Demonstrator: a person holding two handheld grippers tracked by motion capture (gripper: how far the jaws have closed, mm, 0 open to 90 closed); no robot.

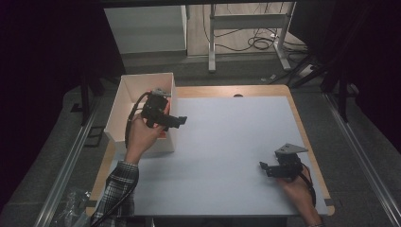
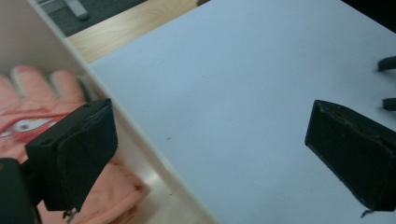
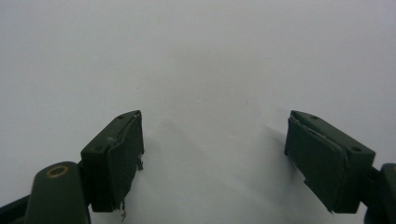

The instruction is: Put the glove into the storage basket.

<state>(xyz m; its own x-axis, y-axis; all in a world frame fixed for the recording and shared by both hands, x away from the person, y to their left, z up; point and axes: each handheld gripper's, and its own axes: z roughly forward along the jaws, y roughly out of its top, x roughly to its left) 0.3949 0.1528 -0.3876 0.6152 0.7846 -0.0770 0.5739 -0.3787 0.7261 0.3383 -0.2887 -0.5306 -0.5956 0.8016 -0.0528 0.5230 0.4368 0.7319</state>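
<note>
A pink glove [image 2: 21,100] with a red and white mark lies inside the white box [image 1: 117,108] at the table's left. My left gripper [image 1: 181,121] hangs over the box's right wall [image 2: 140,142], held by a hand, its tips pointing right. In the left gripper view its jaws stand wide apart, one over the glove, the other over the mat; the left gripper [image 2: 210,154] is open and holds nothing. My right gripper [image 1: 263,168] rests low over the white mat [image 1: 227,142] near the front right. The right gripper [image 3: 215,158] is open and holds nothing.
The mat covers most of a wooden table [image 1: 305,135], whose bare edge shows at the back and right. Dark floor surrounds the table, with metal desk legs and cables [image 1: 257,42] behind it. The other gripper's tips [image 2: 387,63] show far off in the left gripper view.
</note>
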